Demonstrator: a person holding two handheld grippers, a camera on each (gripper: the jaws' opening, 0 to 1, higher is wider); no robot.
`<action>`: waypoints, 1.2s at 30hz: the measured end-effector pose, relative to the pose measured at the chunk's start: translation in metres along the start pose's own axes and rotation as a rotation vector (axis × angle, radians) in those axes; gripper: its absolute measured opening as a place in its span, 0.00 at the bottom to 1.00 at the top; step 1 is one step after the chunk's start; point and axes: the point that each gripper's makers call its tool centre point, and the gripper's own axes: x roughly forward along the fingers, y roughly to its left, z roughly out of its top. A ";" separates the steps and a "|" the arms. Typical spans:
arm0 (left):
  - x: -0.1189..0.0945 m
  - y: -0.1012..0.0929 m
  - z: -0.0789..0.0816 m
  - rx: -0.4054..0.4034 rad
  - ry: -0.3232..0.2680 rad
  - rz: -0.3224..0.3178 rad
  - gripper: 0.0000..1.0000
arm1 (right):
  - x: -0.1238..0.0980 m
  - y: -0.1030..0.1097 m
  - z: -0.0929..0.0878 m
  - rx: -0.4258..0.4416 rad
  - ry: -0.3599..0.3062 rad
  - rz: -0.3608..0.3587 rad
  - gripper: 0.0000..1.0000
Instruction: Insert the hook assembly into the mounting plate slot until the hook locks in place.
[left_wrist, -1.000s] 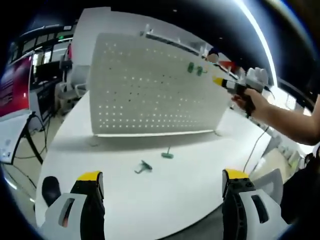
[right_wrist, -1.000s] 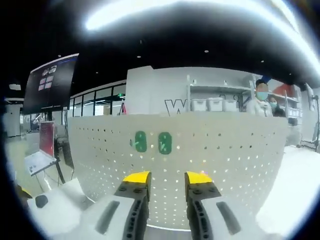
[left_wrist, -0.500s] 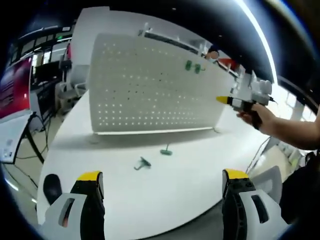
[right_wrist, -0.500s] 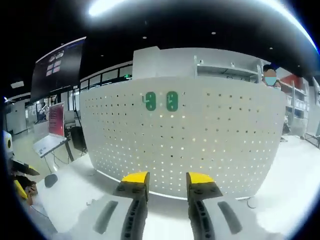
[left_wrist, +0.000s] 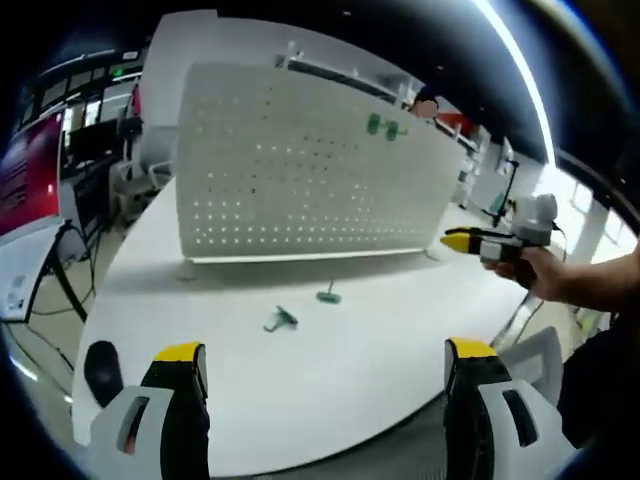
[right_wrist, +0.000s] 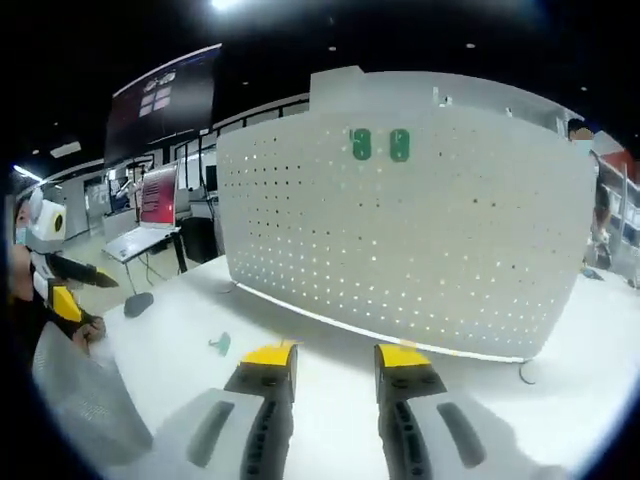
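A white perforated mounting plate (left_wrist: 300, 160) stands upright on the white table (left_wrist: 380, 360), with two green hooks (left_wrist: 383, 127) seated near its top right. The same plate (right_wrist: 420, 240) and mounted hooks (right_wrist: 380, 144) face the right gripper view. Two loose green hooks lie on the table before the plate, one (left_wrist: 281, 320) to the left and one (left_wrist: 328, 294) beside it; one of them (right_wrist: 220, 343) lies left of my right jaws. My left gripper (left_wrist: 325, 355) is wide open over the near table edge. My right gripper (right_wrist: 336, 356) is narrowly open and holds nothing; it hovers at the right (left_wrist: 470, 242) in a hand.
A dark mouse (left_wrist: 100, 362) lies at the table's left edge, seen too in the right gripper view (right_wrist: 137, 303). A red screen (left_wrist: 30, 170) and a laptop (right_wrist: 140, 240) stand beyond the table. Shelving rises behind the plate.
The right gripper has drawn back from the mounted hooks, down and away from the plate toward the table's right edge. The left gripper has stayed put.
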 end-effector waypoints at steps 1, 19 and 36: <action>0.000 0.000 0.000 -0.002 0.001 0.000 1.00 | -0.001 0.003 -0.006 -0.009 0.015 0.012 0.28; 0.004 0.007 -0.025 -0.027 0.059 0.021 1.00 | -0.008 0.041 -0.069 0.004 0.207 0.205 0.29; 0.008 0.015 -0.038 -0.059 0.094 0.029 1.00 | 0.045 0.080 -0.078 -0.073 0.341 0.425 0.29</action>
